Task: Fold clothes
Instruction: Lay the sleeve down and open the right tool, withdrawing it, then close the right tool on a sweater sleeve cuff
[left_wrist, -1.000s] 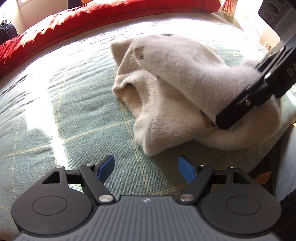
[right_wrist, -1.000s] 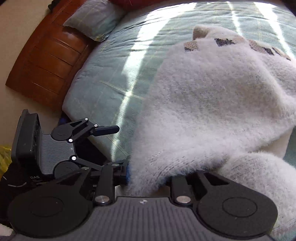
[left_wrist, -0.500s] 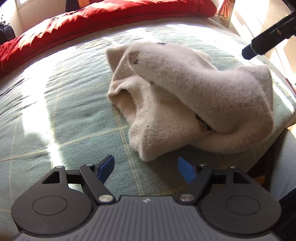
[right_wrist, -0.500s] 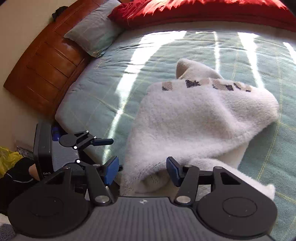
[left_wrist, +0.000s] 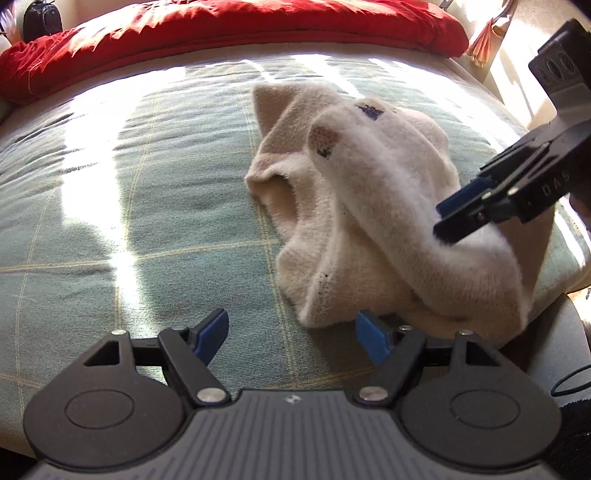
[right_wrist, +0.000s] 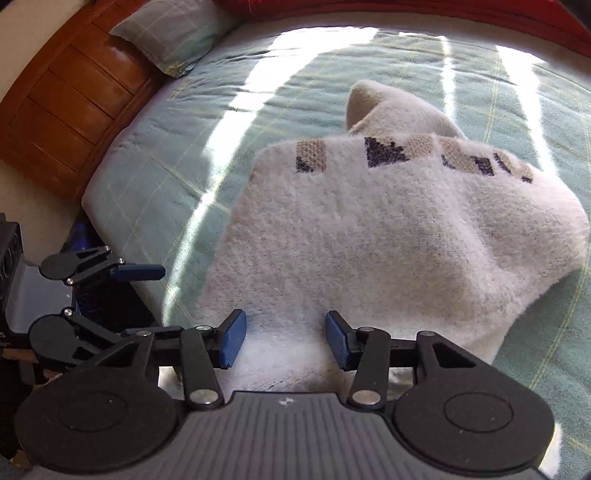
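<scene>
A fluffy white sweater lies in a loose heap on the green bed, near the edge. One part is laid over the rest, and a row of brown and dark blocks shows along the far fold.

The right gripper has moved a lot in one second. A second ago its jaws were shut on the edge of the sweater. Half a second ago they had let go and the gripper was up and away from the heap. Now it is back down low. Its jaws are partly open, with the blue pads on each side of the near edge of the sweater, but they are not pinching it. In the left view the blue tips press into the fluffy top of the heap.

The left gripper has not changed much. Its jaws are wide open and hold nothing. It sits low by the near corner of the sweater, just beside it.

So one flap looks laid over and let go. The heap is still lumpy and not flat, so I think the folding is not done yet.
</scene>
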